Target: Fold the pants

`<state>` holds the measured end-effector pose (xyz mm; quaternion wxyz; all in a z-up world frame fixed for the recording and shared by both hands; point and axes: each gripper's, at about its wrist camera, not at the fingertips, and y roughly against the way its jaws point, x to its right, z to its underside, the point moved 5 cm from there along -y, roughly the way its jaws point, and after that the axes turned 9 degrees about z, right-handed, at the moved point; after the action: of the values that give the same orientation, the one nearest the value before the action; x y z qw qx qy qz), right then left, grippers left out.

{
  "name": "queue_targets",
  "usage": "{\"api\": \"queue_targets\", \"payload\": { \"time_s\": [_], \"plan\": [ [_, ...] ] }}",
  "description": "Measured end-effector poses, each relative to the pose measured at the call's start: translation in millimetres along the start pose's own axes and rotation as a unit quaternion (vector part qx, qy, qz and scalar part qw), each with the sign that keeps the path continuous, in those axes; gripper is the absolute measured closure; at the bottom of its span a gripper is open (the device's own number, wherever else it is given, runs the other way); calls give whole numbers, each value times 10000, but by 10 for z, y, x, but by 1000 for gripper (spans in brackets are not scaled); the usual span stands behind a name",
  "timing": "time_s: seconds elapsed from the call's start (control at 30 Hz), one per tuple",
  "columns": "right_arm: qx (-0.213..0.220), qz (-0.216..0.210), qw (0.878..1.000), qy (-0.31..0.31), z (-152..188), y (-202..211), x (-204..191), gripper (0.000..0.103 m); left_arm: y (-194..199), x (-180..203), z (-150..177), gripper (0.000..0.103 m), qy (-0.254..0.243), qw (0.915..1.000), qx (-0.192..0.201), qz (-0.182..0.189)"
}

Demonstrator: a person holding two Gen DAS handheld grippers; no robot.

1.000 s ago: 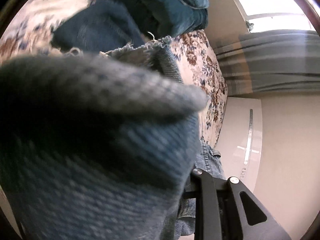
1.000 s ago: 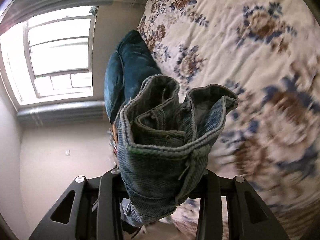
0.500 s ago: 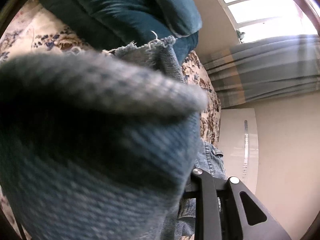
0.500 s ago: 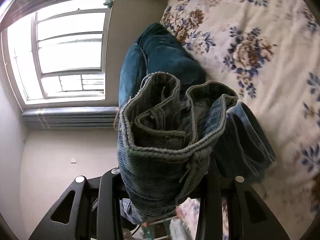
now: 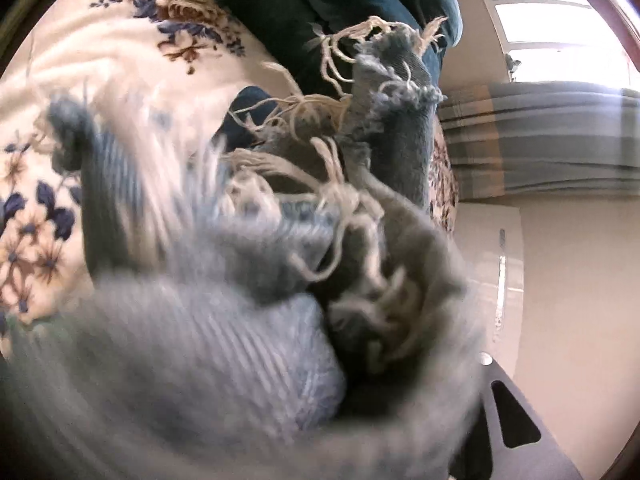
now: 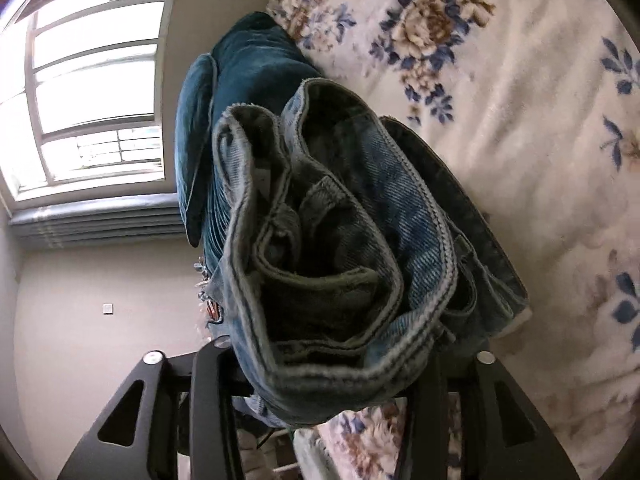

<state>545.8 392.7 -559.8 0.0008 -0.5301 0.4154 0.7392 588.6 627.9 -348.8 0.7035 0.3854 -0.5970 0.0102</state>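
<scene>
The pants are light blue jeans. In the right wrist view my right gripper (image 6: pixel 320 392) is shut on a bunched waistband end of the jeans (image 6: pixel 332 240), held above the floral bedspread (image 6: pixel 520 100). In the left wrist view the frayed hem end of the jeans (image 5: pixel 280 260) fills the frame, blurred and very close. It covers my left gripper (image 5: pixel 400 420); only the right finger mount shows, and the jaws are hidden behind the denim they hold.
A dark teal velvet cushion (image 6: pixel 248 80) lies on the bed beyond the jeans, also in the left wrist view (image 5: pixel 340 0). A window (image 6: pixel 92 100) with a grey sill and a beige wall stand behind. A white cabinet (image 5: pixel 492 260) is beside the bed.
Both grippers have moved with the jeans. In the left view the denim has shifted and the frayed hem threads now show. In the right view the bundle is closer to the bedspread.
</scene>
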Motion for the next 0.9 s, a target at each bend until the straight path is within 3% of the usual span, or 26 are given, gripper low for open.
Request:
{"api": "queue_targets", "payload": {
  "time_s": [0.07, 0.1, 0.13, 0.23, 0.27, 0.3, 0.37, 0.4, 0.43, 0.5, 0.53, 0.6, 0.63, 0.67, 0.7, 0.77, 0.9],
  "plan": [
    [26, 266, 9995, 185, 22, 87, -24, 40, 76, -31, 22, 52, -176, 9990, -1, -400],
    [133, 483, 9983, 309, 23, 148, -33, 33, 145, -15, 1, 50, -272, 9977, 49, -615],
    [190, 618, 9971, 395, 23, 196, -44, 33, 279, -159, -237, 44, -311, 9963, 83, -793],
    [267, 1071, 9919, 629, 51, 291, -79, 30, 290, -225, 30, 43, -484, 9887, 256, -1396],
    [325, 1234, 9892, 714, 62, 337, -101, 19, 355, -326, 102, 43, -481, 9843, 317, -1670],
    [433, 1443, 9848, 858, 72, 400, -135, 14, 418, -446, 143, 43, -478, 9824, 369, -1767],
    [677, 1935, 9706, 1258, 108, 545, -228, 13, 763, -578, 366, 43, -676, 9694, 469, -2315],
    [761, 2222, 9604, 1499, 139, 605, -290, 13, 913, -784, 645, 43, -821, 9637, 479, -2495],
    [861, 2508, 9473, 1795, 202, 673, -370, 13, 1013, -733, 717, 43, -1063, 9545, 483, -2743],
    [1095, 3222, 9045, 2570, 373, 807, -585, 11, 1145, -600, 881, 43, -1484, 9343, 453, -3209],
    [1187, 3514, 8804, 2954, 492, 876, -701, 10, 1293, -567, 982, 43, -1671, 9293, 451, -3263],
    [1300, 3886, 8464, 3402, 683, 1004, -851, 9, 1423, -469, 1193, 42, -1928, 9207, 417, -3368],
    [1351, 4039, 8293, 3616, 824, 1108, -943, 6, 1490, -309, 1341, 33, -2103, 9146, 337, -3438],
    [1368, 4103, 8226, 3691, 912, 1193, -1018, 6, 1516, -240, 1449, 17, -2232, 9102, 295, -3476],
    [1385, 4121, 8198, 3727, 1013, 1308, -1082, 6, 1563, -164, 1572, 12, -2397, 9041, 251, -3528],
    [1445, 4109, 8189, 3737, 1202, 1561, -1216, 6, 1668, 31, 1828, 11, -2701, 8921, 225, -3615],
    [1679, 4149, 8129, 3726, 1482, 2118, -1455, 6, 1847, 302, 2354, 11, -3060, 8839, 311, -3524]
  ]
}}
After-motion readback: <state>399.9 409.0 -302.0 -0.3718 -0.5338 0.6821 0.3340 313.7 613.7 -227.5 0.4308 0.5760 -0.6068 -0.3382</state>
